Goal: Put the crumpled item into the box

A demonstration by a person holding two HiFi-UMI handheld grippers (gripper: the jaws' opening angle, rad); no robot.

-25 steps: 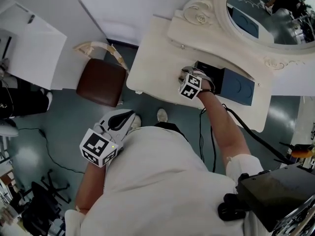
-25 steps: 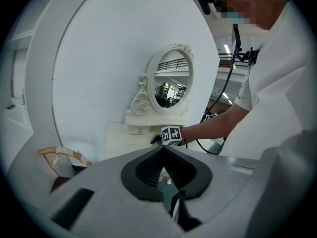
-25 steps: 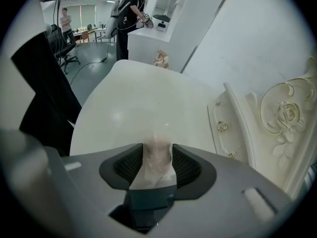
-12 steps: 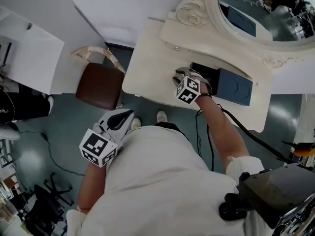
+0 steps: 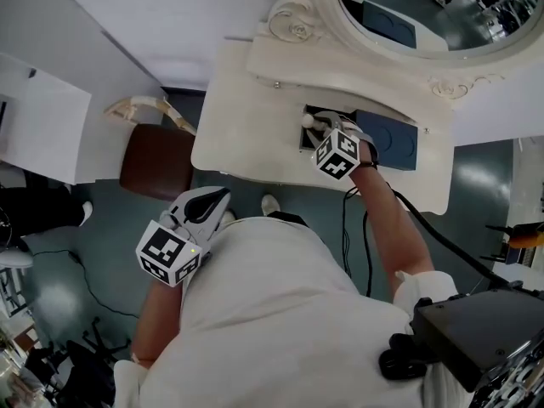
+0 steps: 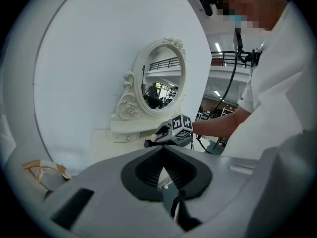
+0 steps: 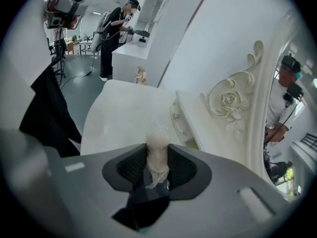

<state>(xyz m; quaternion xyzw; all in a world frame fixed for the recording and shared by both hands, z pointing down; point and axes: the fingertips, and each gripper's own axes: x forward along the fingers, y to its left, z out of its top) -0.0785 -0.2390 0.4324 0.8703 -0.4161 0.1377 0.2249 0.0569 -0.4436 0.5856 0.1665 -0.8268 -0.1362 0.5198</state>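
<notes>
White wall (image 5: 170, 24) seen behind cream worktop (image 5: 229, 134), front edge curved. Oval mirror (image 5: 408, 7) in carved, scrolled frame (image 5: 293, 24) set upright at back of worktop; bright hall with railings reflected in it. Brown-seated chair (image 5: 157, 161) with cream carved back placed just beside worktop's left end. Grey-green glossy floor (image 5: 85, 253) marked by pale glare from overhead light. White counter (image 5: 42, 117) seen at far left.

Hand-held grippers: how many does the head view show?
2. Left hand-held gripper: low left, near the stool. Right hand-held gripper: above the box, jaws just closed further on the crumpled item.
</notes>
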